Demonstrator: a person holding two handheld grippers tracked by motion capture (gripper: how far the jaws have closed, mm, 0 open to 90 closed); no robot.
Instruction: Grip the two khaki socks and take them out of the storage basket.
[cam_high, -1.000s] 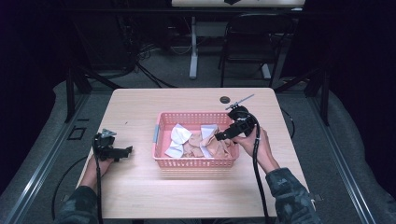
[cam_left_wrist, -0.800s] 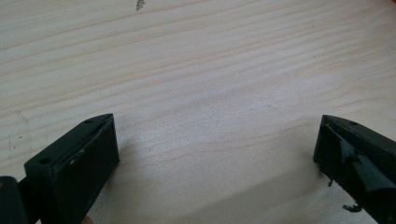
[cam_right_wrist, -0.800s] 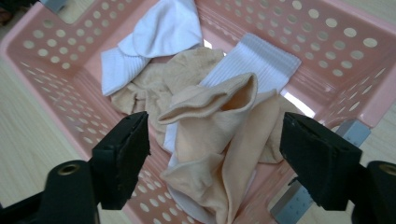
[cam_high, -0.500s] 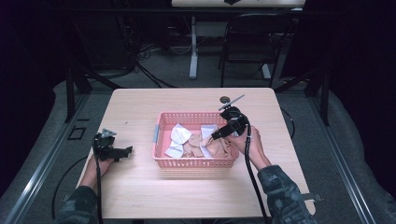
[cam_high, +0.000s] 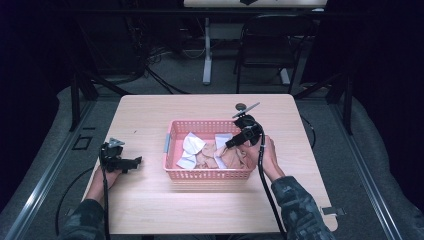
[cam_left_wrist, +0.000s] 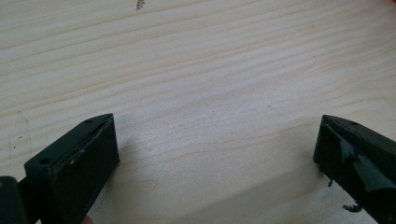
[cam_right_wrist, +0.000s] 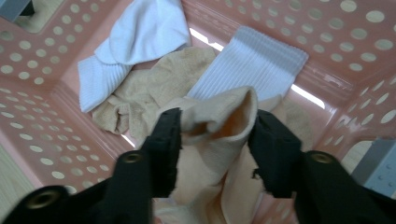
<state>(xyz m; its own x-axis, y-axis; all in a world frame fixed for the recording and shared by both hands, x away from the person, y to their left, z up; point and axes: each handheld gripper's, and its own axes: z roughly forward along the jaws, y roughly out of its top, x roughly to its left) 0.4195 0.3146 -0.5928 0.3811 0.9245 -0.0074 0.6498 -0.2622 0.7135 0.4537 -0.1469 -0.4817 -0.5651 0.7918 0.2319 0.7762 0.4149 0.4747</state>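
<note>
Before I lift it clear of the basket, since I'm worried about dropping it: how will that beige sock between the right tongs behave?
Likely floppy: the beige sock folds and sags between the right tongs. Probably light, being thin knit. It may snag neighbouring socks, since it lies on the pile.

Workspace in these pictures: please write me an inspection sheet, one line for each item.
Surface: light wooden table, bare around the basket.
Job's things: pink perforated basket at the table's middle, holding white socks and beige socks; one beige sock sits between the right gripper's jaws.
Clutter: small dark round object on the table behind the basket.
Grippers: left gripper rests on the table left of the basket, jaws wide apart over bare wood; right gripper reaches into the basket, closing on the beige sock.
Cables: a black cable trails from each gripper toward the person.
Surroundings: dark room, chair and floor cables behind the table.
</note>
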